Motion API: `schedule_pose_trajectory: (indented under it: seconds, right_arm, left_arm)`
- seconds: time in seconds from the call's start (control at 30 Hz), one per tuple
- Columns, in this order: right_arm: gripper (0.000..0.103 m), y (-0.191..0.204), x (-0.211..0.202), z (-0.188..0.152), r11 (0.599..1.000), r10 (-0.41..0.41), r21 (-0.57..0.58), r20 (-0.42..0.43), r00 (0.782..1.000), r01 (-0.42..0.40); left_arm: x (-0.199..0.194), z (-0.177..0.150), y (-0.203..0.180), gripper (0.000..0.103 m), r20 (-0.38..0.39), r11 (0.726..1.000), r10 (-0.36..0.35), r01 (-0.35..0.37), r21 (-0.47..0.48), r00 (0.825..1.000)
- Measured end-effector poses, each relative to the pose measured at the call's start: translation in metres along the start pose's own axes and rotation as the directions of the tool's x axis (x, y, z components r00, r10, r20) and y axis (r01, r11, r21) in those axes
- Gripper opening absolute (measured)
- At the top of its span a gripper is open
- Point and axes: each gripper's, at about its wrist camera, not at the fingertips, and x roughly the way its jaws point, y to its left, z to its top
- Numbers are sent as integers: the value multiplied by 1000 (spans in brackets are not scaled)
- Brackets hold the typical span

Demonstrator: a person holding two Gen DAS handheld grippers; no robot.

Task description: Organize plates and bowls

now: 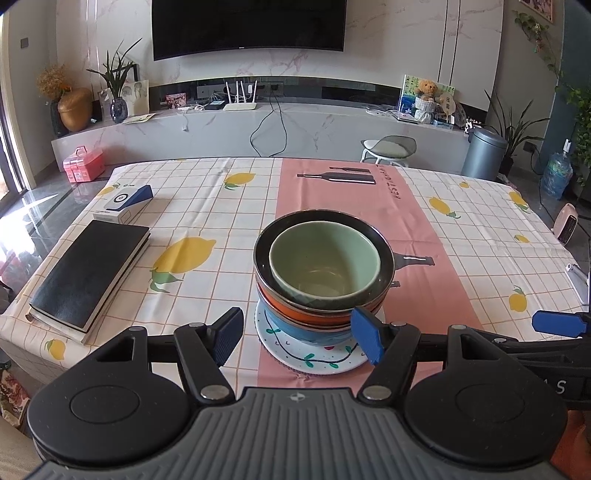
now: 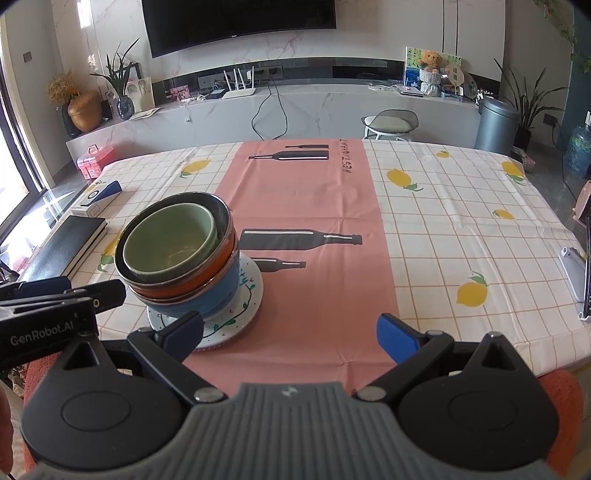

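Left wrist view shows the job looking nearly done — a green bowl nests in a black bowl, over orange and blue bowls, all on a white plate on the pink runner. Left gripper and right gripper both gape wide, empty, just short of the plate.

Bright window daylight, fisheye-warped edges

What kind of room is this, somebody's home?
Most likely a home living room: a wall-mounted television above a marble media ledge, potted plants, and stacked bowls on a lemon-print tablecloth.
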Motion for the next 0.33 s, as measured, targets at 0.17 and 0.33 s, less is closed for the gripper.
schedule_pose_trajectory:
  seconds: [0.17, 0.33]
  right_arm:
    - [98, -1, 2, 0, 1000, -4, 7, -4, 1000, 4]
    - [98, -2, 4, 0, 1000, -5, 9, -11, 1000, 5]
  left_arm:
    - [0, 1, 1, 78, 3, 1000, -1, 1, -2, 1000]
    - [1, 2, 4, 79, 4, 1000, -5, 5, -15, 1000]
